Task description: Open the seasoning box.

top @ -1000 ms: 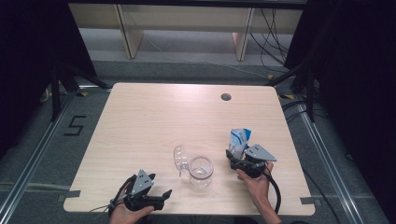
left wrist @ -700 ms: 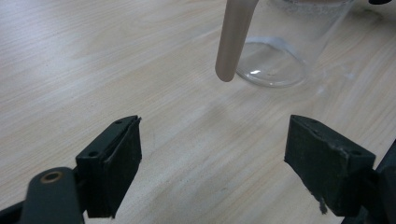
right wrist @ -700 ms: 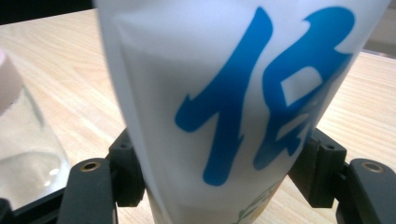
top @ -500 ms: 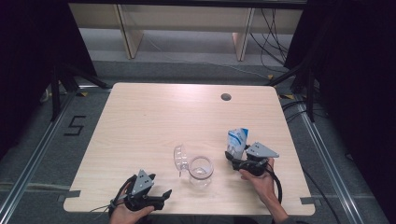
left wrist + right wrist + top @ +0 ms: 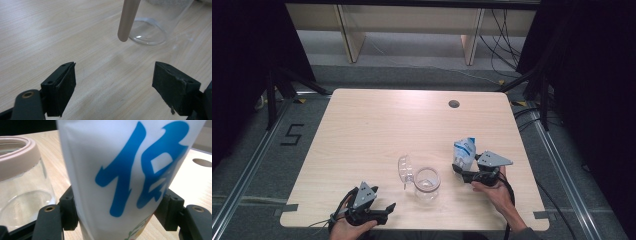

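The white pouch with blue lettering [image 5: 125, 177] stands upright between the jaws of the right tool [image 5: 463, 169], its sides pressed by both pads; in the high view the pouch [image 5: 464, 151] rises at the front end of that tool, its base at counter level. The right tool is clamped on the pouch and held level, gripped from behind by the person's right hand [image 5: 497, 189].

Just beside the right tool's left jaw stands a clear glass jar [image 5: 22, 182] with a pale rim band; whether jar and pouch touch cannot be determined. In the high view the jar [image 5: 427, 182] sits between the two tools, nearer the right one. Its hinged lid [image 5: 404, 169] is swung open and stands on edge on the jar's far side from the pouch.

The left tool [image 5: 384, 207] rests low over the wooden counter [image 5: 377, 125], jaws spread wide with nothing between them. Ahead of its jaws lie the jar's glass base [image 5: 150, 32] and the lid's rim edge [image 5: 127, 20], clear of both pads. The left hand [image 5: 349, 227] holds it from behind.
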`<state>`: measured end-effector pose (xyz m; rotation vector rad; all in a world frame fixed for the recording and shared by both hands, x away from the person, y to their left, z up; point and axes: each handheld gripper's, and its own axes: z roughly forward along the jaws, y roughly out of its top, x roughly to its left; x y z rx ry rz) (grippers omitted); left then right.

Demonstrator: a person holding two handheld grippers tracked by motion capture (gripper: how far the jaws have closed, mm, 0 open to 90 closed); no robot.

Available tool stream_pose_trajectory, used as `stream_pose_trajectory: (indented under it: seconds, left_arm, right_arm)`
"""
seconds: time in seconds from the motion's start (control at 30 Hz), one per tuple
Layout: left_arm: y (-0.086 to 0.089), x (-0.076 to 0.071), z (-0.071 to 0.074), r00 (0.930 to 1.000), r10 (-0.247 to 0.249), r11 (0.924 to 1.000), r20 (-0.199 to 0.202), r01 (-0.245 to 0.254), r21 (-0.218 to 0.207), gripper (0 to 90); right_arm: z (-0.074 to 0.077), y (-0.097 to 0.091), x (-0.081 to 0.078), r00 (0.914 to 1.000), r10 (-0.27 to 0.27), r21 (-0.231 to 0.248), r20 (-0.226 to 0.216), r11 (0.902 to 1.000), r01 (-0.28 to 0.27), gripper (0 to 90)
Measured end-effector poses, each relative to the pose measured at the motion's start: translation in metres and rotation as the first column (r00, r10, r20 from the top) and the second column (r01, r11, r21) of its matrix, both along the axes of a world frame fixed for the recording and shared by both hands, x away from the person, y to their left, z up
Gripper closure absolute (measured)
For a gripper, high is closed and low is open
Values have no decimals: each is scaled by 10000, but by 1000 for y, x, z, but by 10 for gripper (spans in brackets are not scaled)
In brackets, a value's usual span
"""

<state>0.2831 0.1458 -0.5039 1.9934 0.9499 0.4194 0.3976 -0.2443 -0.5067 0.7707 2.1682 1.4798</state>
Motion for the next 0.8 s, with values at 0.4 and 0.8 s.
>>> stream_pose_trajectory:
  seconds: [0.4, 0.8]
  left_arm:
    - [0, 0, -1, 10000, 13, 10000, -75, -13, -11, 186]
    - [0, 0, -1, 10000, 13, 10000, -66, -14, -40, 186]
  right_arm:
    - [2, -5, 8, 9945, 1017, -100, -243, 9947, -1020, 340]
    - [-1, -6, 13, 9864, 1642, 23, 110, 9864, -1643, 341]
